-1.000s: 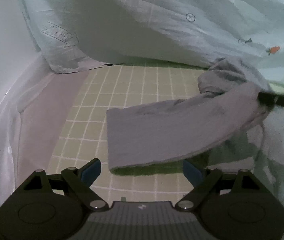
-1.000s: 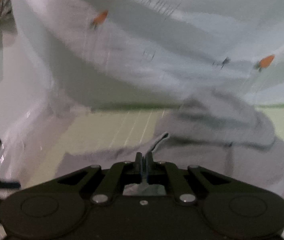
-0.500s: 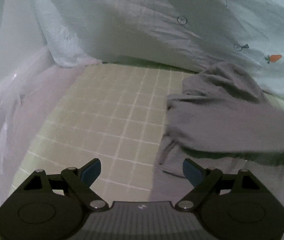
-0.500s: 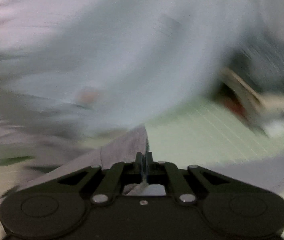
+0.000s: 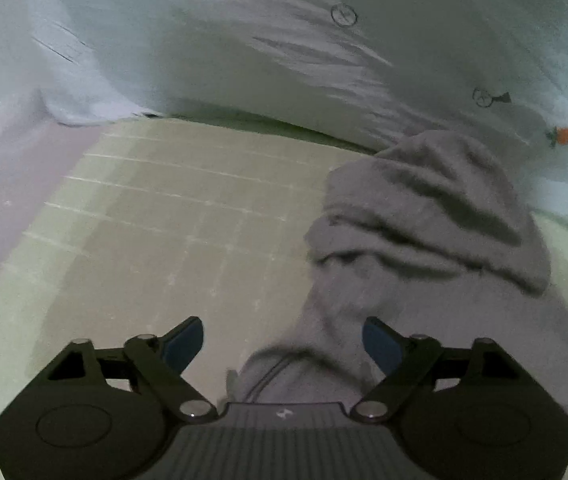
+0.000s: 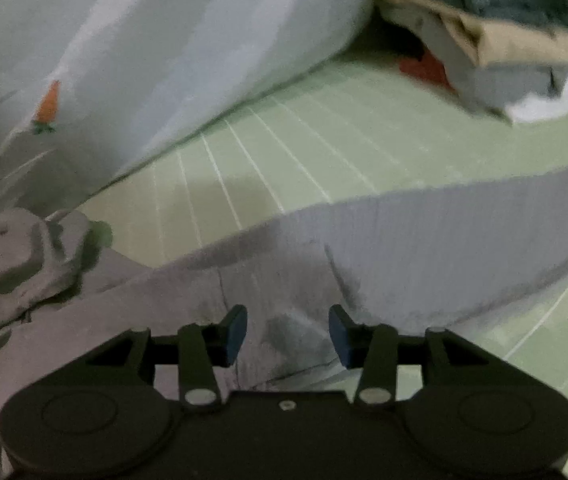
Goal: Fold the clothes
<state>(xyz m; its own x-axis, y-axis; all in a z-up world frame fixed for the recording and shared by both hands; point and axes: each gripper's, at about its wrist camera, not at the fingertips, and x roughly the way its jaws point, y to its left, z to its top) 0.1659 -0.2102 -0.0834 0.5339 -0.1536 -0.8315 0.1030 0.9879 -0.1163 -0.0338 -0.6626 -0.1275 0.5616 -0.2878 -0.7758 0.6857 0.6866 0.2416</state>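
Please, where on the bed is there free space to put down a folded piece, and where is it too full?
Free: the green checked sheet left of the grey garment, up to the pale quilt. Also the strip between that quilt, the garment's sleeve and the clothes pile. Crowded: around the bunched hood.

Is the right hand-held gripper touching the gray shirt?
Cannot tell. In the right wrist view the right hand-held gripper is open just over the gray shirt, pinching nothing, but any gap is hidden.

Support surface: bed with green grid-patterned sheet [image 5: 156, 232]. Grey garment [image 5: 423, 232] lies directly on it. Pale carrot-print quilt [image 5: 323, 48] rests behind the garment; stack of folded clothes [image 6: 495, 40] well beyond the garment's sleeve.
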